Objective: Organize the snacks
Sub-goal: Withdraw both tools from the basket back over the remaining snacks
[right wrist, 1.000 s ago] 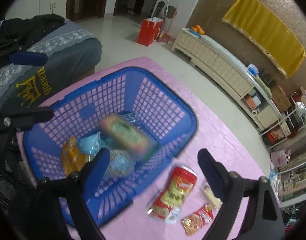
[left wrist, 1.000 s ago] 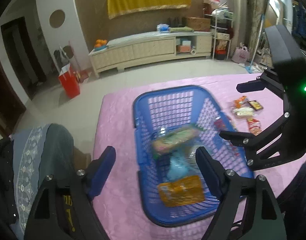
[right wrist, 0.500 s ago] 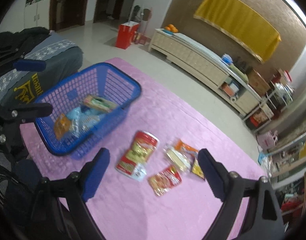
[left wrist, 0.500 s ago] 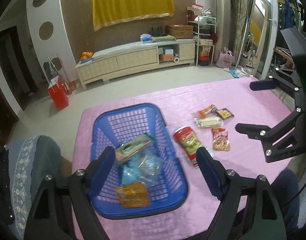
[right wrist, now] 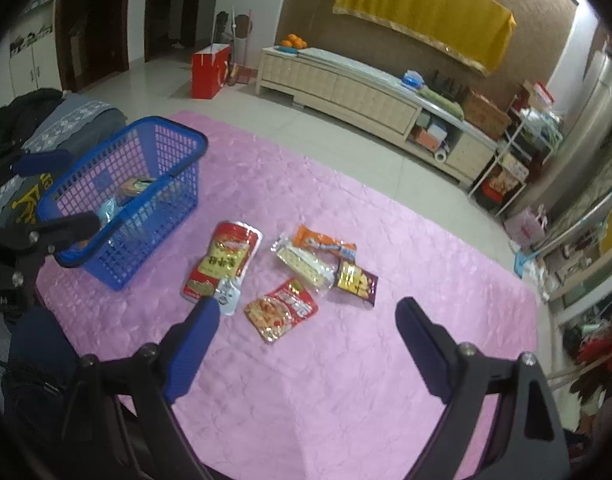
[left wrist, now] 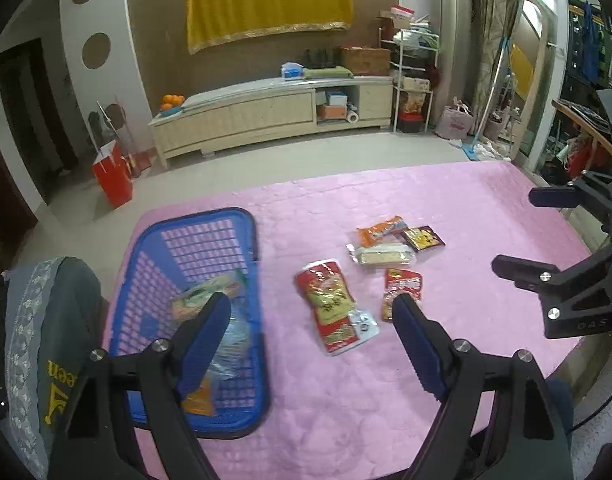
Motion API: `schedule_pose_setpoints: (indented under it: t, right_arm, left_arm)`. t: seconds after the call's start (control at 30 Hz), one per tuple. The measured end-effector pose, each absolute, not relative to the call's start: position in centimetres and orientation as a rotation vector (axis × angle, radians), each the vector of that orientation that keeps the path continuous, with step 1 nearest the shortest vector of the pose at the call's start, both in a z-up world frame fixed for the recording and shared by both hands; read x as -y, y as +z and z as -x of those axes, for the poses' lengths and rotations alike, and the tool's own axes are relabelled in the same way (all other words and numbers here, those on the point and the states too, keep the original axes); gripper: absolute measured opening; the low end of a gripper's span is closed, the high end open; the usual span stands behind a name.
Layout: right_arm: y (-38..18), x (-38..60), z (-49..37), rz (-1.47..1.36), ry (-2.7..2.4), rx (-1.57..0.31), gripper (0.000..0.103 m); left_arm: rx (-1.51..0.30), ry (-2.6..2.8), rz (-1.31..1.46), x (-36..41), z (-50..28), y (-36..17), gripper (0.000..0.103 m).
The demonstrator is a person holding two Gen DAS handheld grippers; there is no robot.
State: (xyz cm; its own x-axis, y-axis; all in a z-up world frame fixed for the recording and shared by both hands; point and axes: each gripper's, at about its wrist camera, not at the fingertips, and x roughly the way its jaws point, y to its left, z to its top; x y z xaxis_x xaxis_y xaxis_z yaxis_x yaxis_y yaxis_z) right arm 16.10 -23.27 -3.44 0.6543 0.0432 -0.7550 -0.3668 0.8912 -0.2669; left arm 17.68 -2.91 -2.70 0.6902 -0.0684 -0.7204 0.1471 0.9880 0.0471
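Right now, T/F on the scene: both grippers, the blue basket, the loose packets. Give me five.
1. The left gripper is open and holds nothing. True.
2. The right gripper is shut on a snack packet. False: its jaws stand wide apart and empty.
3. The blue plastic mesh basket is empty. False: several packets lie inside it, among them a green-and-pink pack.
4. Five packets lie loose on the pink tablecloth outside the basket. True.
5. The large red pouch with yellow lettering lies inside the basket. False: it lies flat on the cloth beside the basket.
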Motion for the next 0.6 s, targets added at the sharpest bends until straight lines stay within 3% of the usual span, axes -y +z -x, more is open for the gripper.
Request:
schedule_pose_setpoints:
  t: [0.6]
  right_arm:
    - [-10.5,28.0,-19.8,0.332,0.261,-0.943,0.092]
  left_arm:
    - [-0.905,-0.142,-0.204,9.5,-22.5,-10.2,0.082]
